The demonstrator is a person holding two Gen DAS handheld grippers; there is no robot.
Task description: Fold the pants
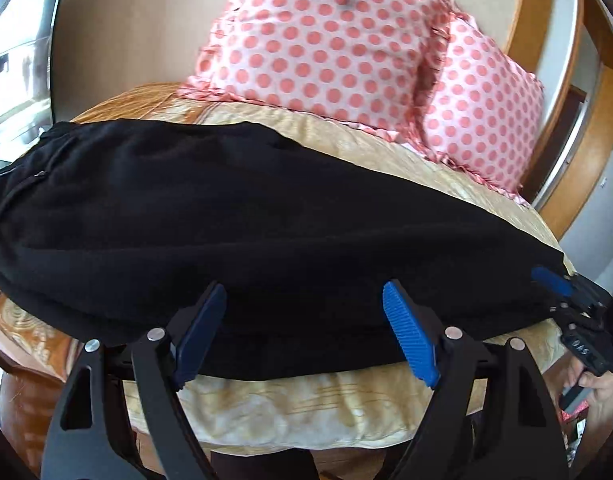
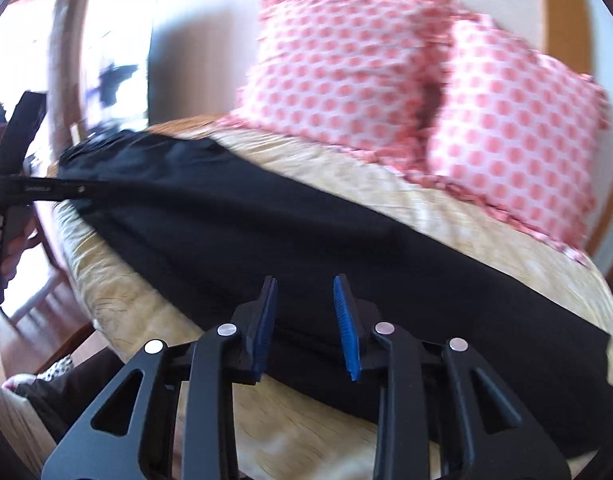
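We see the pants [image 1: 234,216] lying across the bed [image 1: 306,412]; two pillows [image 1: 326,40] behind them; both grippers before them.

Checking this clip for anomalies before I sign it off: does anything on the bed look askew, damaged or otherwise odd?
Little stands out. The black pants lie in a long strip across the bed, with stacked edges along the near side. One polka-dot pillow has a small dark spot near its top, perhaps a stain. The right wrist view is motion-blurred.
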